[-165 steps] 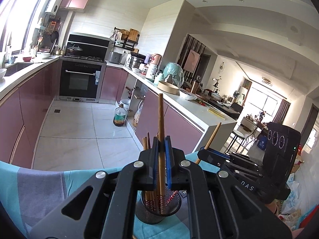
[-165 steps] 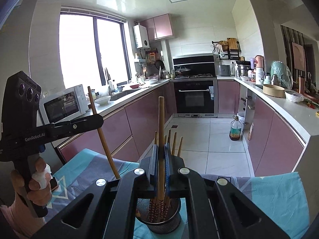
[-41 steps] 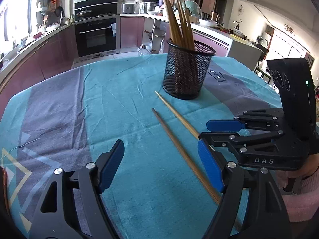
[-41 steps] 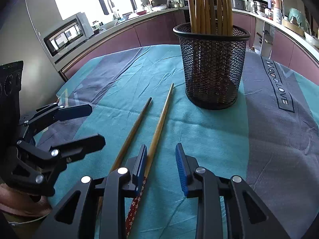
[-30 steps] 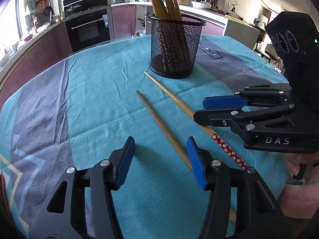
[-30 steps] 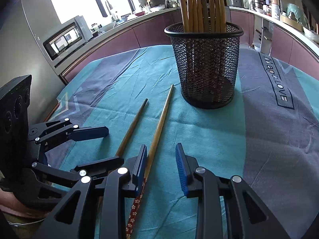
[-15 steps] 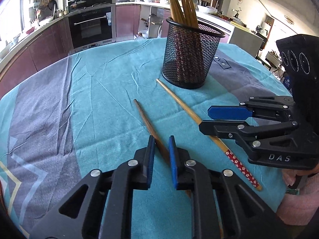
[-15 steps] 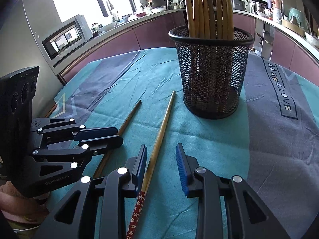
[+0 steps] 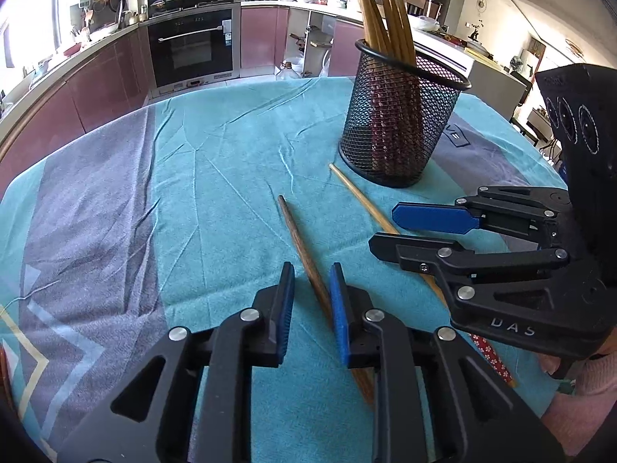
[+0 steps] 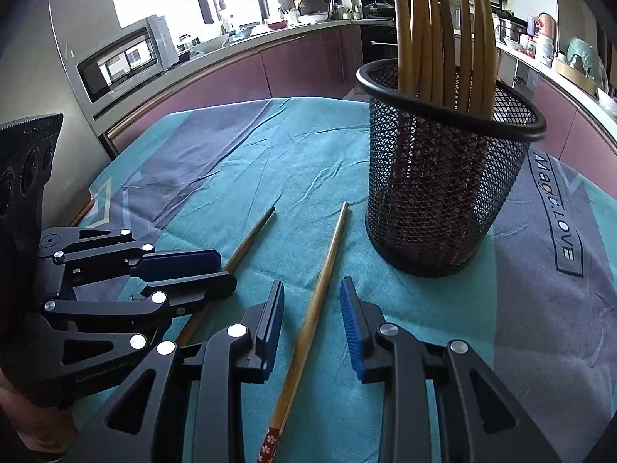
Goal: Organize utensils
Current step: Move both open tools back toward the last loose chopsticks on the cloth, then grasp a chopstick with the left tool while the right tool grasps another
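Observation:
Two wooden chopsticks lie on the teal tablecloth in front of a black mesh holder (image 9: 401, 123) (image 10: 443, 185) filled with several chopsticks. My left gripper (image 9: 311, 283) is open, low over the darker chopstick (image 9: 299, 239), which runs between its fingers. My right gripper (image 10: 311, 297) is open, straddling the lighter chopstick (image 10: 320, 285) with the red flowered end (image 10: 270, 440). The right gripper shows in the left wrist view (image 9: 424, 227), the left gripper in the right wrist view (image 10: 185, 270).
The teal and grey tablecloth (image 9: 193, 177) covers the round table. Kitchen counters, an oven (image 9: 193, 46) and a microwave (image 10: 123, 58) stand beyond the table edge.
My left gripper's fingers have parted slightly around the darker chopstick. Both grippers have come closer to the holder. The right gripper's fingers stand a little wider.

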A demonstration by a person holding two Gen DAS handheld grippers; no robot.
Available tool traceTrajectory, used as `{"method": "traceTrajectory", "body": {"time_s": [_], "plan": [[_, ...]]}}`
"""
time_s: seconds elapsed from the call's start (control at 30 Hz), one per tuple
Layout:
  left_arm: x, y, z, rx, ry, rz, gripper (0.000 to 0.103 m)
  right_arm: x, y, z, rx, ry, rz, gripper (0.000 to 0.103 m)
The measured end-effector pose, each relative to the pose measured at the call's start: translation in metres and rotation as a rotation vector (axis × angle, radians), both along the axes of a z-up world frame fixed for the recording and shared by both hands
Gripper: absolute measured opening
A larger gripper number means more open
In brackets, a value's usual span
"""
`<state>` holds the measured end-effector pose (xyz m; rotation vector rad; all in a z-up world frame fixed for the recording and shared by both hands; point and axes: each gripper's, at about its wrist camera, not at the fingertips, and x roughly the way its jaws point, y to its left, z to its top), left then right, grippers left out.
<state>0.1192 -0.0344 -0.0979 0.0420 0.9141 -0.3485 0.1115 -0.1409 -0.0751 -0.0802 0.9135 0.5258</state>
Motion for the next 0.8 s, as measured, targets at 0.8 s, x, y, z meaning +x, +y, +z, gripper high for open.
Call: {"method": "traceTrajectory", "body": {"time_s": [0.8], "plan": [[0.002, -0.006, -0.003, -0.006, -0.007, 0.053, 0.011, 0.005, -0.008, -0.002, 0.048, 0.034, -0.025, 0.005]]}}
